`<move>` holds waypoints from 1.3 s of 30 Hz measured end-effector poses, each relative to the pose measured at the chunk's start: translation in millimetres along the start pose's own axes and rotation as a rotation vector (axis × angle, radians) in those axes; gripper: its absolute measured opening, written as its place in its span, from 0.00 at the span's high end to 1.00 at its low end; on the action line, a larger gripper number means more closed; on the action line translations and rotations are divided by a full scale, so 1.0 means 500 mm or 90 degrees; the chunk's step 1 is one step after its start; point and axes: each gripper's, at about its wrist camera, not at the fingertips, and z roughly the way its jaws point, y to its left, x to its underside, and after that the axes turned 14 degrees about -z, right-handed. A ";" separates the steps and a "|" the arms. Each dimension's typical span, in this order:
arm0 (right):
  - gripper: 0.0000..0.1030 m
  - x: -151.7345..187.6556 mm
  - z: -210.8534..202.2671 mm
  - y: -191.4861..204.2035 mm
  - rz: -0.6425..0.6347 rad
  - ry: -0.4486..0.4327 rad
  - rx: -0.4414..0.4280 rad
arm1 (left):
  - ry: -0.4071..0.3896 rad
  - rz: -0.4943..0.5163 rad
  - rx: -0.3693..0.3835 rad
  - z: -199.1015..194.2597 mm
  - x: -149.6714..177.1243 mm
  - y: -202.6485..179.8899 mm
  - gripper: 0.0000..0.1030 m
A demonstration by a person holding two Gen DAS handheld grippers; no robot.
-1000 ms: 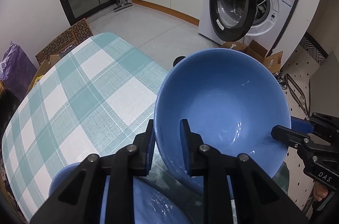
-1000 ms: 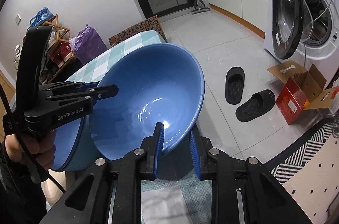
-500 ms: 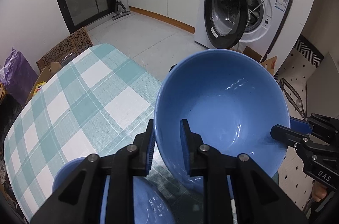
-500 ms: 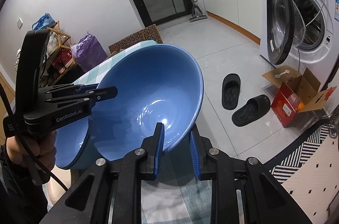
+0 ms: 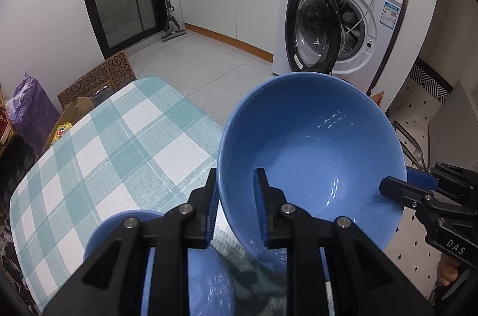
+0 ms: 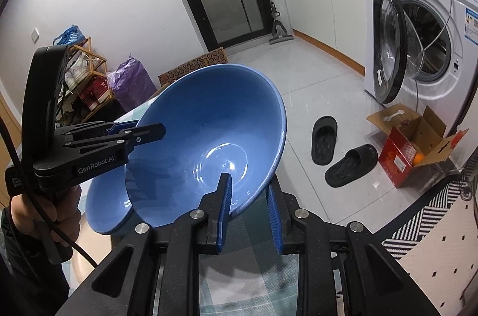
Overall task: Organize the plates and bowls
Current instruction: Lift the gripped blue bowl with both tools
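While the left wrist view looks down past its own black fingers, the left gripper (image 5: 236, 204) stands nearly closed, its blue-padded fingers (image 5: 259, 205) pinching the near rim of a large glossy blue ceramic bowl (image 5: 310, 163), one pad outside the wall and one inside. That bowl hangs tilted in the air above the edge of the counter (image 5: 98, 154), which wears a teal-and-white checked cloth. A second blue bowl (image 5: 206, 286) sits on the counter under the gripper, largely hidden by it. At the right edge the right gripper (image 5: 397, 187) clamps the bowl's opposite rim. Behind stands a white front-loading washing machine (image 5: 346, 14) with its door open. From the right wrist view, the right gripper (image 6: 249, 207) is likewise nearly closed on the bowl's rim, with one pad inside and one outside. The left gripper (image 6: 149, 130), held in a person's hand (image 6: 44, 214), bites the far rim. The second blue bowl (image 6: 104, 205) shows below and left of the lifted one, and two black slippers (image 6: 337, 151) lie on the floor.
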 end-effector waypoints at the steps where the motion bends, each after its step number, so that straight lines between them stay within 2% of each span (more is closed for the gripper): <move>1: 0.77 0.000 -0.006 0.001 -0.002 -0.003 0.000 | -0.004 -0.002 0.000 -0.006 0.001 0.001 0.80; 17: 0.77 -0.005 -0.076 0.050 -0.026 -0.036 0.005 | -0.042 -0.014 0.007 -0.082 0.019 0.011 0.80; 39: 0.77 -0.035 -0.069 0.163 -0.081 -0.053 -0.044 | -0.080 -0.069 -0.031 -0.167 0.065 0.117 0.80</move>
